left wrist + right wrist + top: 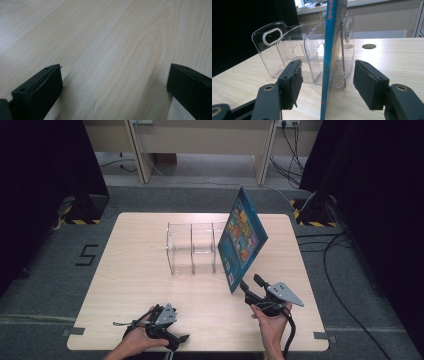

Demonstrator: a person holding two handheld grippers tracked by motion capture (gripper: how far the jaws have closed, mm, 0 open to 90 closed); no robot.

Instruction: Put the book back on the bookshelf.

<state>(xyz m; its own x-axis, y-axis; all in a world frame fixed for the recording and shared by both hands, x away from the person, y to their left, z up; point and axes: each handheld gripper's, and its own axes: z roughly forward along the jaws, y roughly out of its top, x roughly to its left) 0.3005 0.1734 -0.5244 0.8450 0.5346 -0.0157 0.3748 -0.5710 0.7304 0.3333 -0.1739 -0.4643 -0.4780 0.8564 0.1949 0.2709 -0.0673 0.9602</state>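
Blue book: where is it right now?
In the high view the blue book stands tilted in the right end of the clear file rack, mid-table. In the right gripper view its spine sits between the open right tongs, apart from both pads.

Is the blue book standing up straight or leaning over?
Leaning. In the high view the blue book tilts, its top edge off to one side, resting in the clear rack. The right gripper has open jaws either side of it.

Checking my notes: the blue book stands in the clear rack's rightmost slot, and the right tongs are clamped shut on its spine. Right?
Not quite: in the right gripper view the right tongs are open, their jaws apart on either side of the blue book. It does stand in the clear rack.
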